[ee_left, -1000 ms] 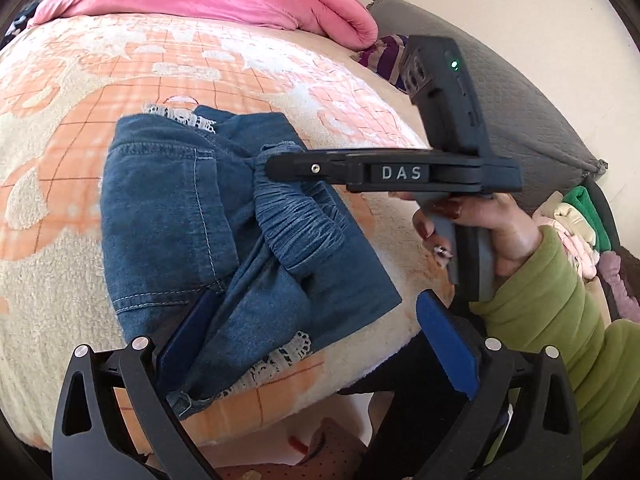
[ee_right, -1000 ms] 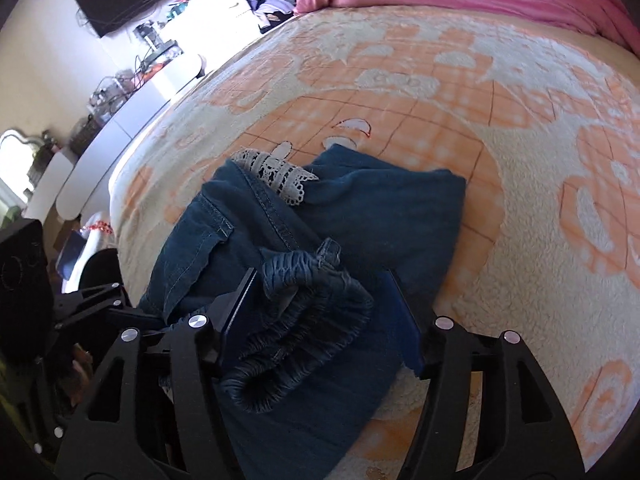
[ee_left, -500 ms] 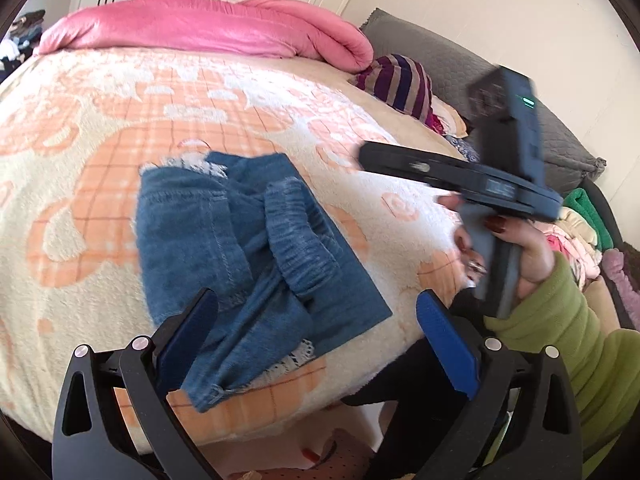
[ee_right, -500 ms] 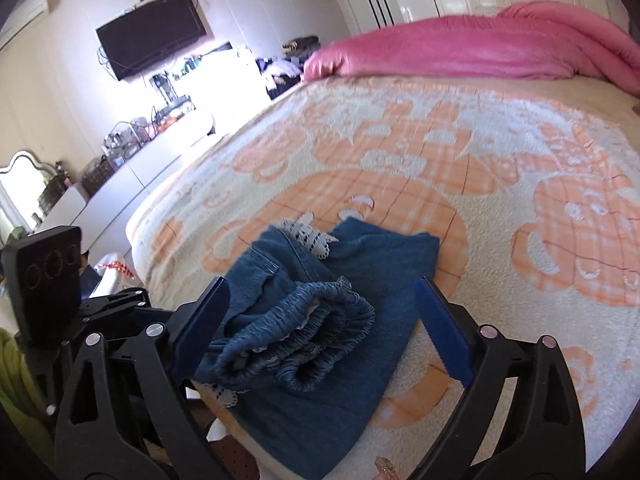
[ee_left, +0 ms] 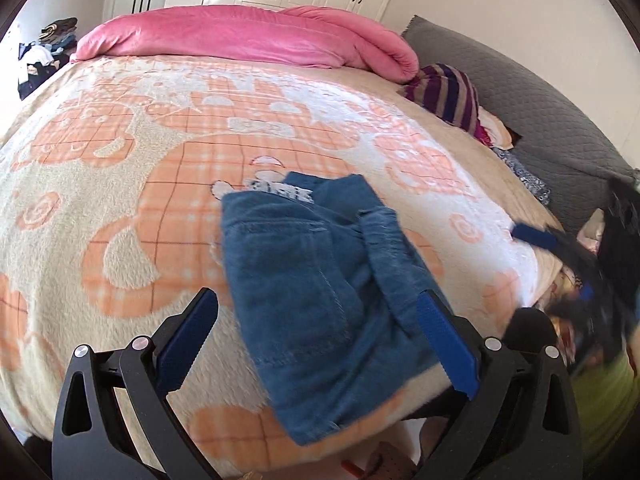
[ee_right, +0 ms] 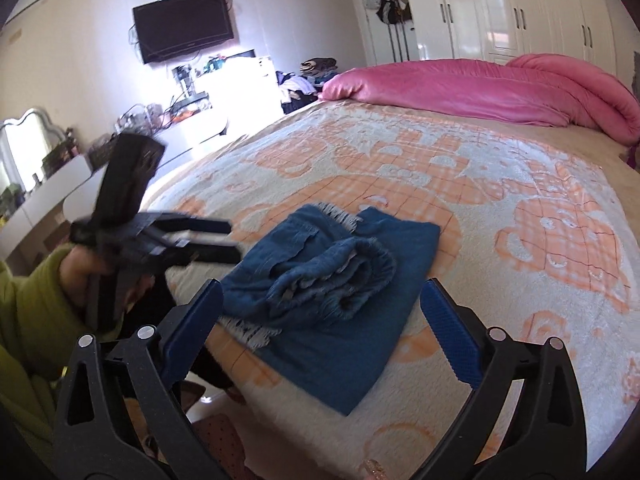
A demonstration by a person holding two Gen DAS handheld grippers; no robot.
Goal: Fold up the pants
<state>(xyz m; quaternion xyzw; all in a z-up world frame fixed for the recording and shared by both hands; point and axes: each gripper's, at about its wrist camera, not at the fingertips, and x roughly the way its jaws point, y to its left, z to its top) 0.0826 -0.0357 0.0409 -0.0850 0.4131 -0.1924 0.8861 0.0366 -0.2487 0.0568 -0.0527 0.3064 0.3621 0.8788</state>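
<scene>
Jaws of the right gripper (ee_right: pixel 320 332) are opening, having let go of the folded blue denim pants (ee_right: pixel 332 288) lying just ahead, beyond the gaping, empty left gripper (ee_left: pixel 316 344), so folding looks finished.

One pair of folded denim pants (ee_left: pixel 316 280) near bed's (ee_left: pixel 100 200) front edge. One pink duvet (ee_left: pixel 248 40) along far edge. One striped garment (ee_left: pixel 448 92) at far right corner. Two grippers: left (ee_left: pixel 316 344), right (ee_right: pixel 320 332). One wall television (ee_right: pixel 184 26).
</scene>
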